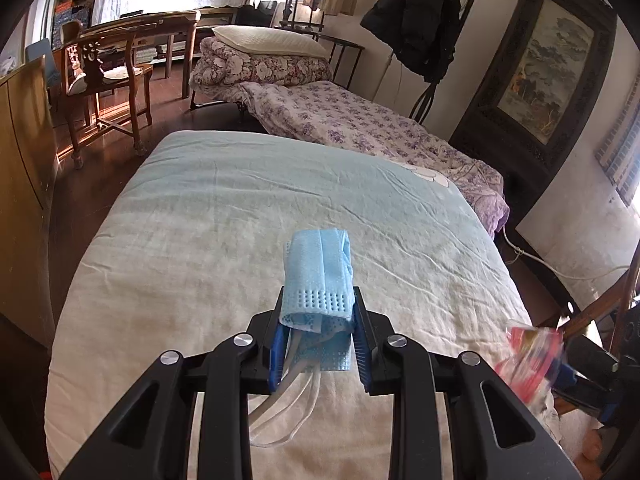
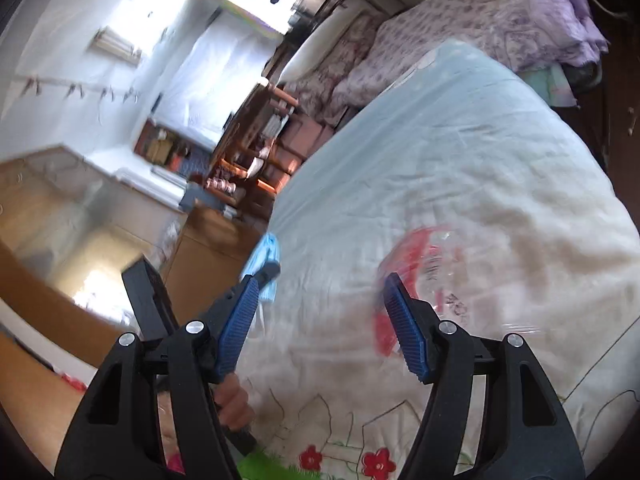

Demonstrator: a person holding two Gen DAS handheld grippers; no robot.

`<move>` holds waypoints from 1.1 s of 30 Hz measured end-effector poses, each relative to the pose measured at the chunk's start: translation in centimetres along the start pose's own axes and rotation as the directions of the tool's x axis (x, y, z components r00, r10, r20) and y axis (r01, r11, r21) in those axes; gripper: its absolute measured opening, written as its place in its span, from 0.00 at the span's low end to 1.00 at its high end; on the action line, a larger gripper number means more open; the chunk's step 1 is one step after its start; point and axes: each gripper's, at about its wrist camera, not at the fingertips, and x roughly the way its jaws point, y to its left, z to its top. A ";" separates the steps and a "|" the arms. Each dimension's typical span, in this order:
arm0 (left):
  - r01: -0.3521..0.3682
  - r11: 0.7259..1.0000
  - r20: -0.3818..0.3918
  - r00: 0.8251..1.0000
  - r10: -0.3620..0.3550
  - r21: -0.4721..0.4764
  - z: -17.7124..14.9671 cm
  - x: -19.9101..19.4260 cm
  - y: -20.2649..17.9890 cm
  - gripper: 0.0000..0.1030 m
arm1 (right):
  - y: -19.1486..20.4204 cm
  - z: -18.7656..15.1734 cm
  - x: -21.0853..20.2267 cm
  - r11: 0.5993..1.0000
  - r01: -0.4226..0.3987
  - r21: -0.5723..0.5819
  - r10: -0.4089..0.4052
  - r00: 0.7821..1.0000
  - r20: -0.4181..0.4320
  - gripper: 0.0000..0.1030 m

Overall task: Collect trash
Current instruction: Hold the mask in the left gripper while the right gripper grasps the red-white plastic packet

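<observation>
My left gripper [image 1: 320, 296] is shut on a folded light blue face mask [image 1: 318, 268], held a little above the pale quilt of the bed [image 1: 240, 220]. The mask's white ear loops [image 1: 280, 416] hang below the jaws. The right wrist view shows this mask [image 2: 264, 254] and the left gripper [image 2: 268, 270] at left, with a person's hand [image 2: 234, 400] below. My right gripper [image 2: 322, 280] is open with nothing pressed between its blue pads. A blurred red and clear plastic wrapper [image 2: 424, 264] sits just beyond its right finger over the quilt [image 2: 480, 160]. That wrapper [image 1: 528, 356] also shows at the bed's right edge.
A second bed with a purple floral cover [image 1: 360, 120] stands beyond the quilt. A wooden chair [image 1: 108, 76] and a wooden cabinet [image 1: 20, 160] are at left. A black coat [image 1: 420, 16] and a dark framed picture [image 1: 540, 80] are at right, with a white cable [image 1: 560, 268] on the floor.
</observation>
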 end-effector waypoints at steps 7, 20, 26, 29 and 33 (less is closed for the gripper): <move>-0.004 1.000 0.008 1.000 0.004 -0.018 0.0 -0.5 0.5 0.28 | 0.8 -0.8 -1.7 0.996 -0.040 -0.076 0.043 0.998 0.036 0.63; -0.005 1.000 0.030 1.000 0.005 -0.003 -0.1 -1.5 -0.1 0.28 | 1.0 -2.7 -3.8 0.964 0.220 -0.149 -0.199 0.970 0.142 0.78; 0.005 1.000 0.049 0.999 -0.004 -0.011 -0.5 -2.6 0.1 0.28 | 0.8 -3.6 -2.9 0.948 0.257 -0.185 -0.251 0.966 0.059 0.84; 0.017 1.000 0.055 0.998 -0.016 -0.016 -0.8 -3.1 0.4 0.28 | 0.8 -4.0 -1.0 0.920 0.321 -0.225 -0.319 0.947 0.048 0.85; 0.023 1.000 0.064 0.998 -0.022 -0.006 -1.3 -3.8 0.4 0.28 | -0.1 -3.4 1.5 0.901 0.375 -0.217 -0.388 0.921 -0.019 0.85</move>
